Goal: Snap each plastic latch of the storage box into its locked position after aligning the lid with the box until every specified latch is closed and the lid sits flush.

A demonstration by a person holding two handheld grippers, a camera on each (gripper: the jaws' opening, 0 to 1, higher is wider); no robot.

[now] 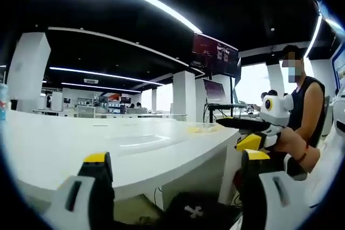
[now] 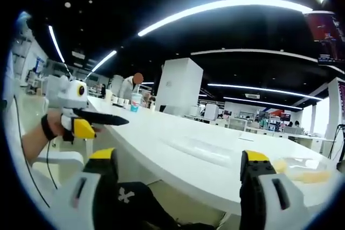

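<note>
The jaws of the left gripper (image 1: pixel 175 168) rise from the bottom of the left gripper view, spread wide and released, with nothing between them; each is a grey-white plastic finger capped in yellow with a black inner face. The right gripper (image 2: pixel 179 165) in the right gripper view stands the same way, its jaws parted and empty. Both point level across a broad, glossy white tabletop (image 1: pixel 81 144) with a rounded edge, from just off that edge. At the right of the left gripper view the right gripper is held up in a hand (image 1: pixel 291 141) with a bare forearm, its black jaws lying level over the tabletop's corner. At the left of the right gripper view the left gripper is gripped in a hand (image 2: pixel 56 125) wearing a dark wristband. A clear plastic storage box (image 2: pixel 302 169) with a yellowish tint lies low on the tabletop at the lower right of the right gripper view; its latches are too small to tell. A seated person (image 1: pixel 304 106) in a dark sleeveless top is behind.
</note>
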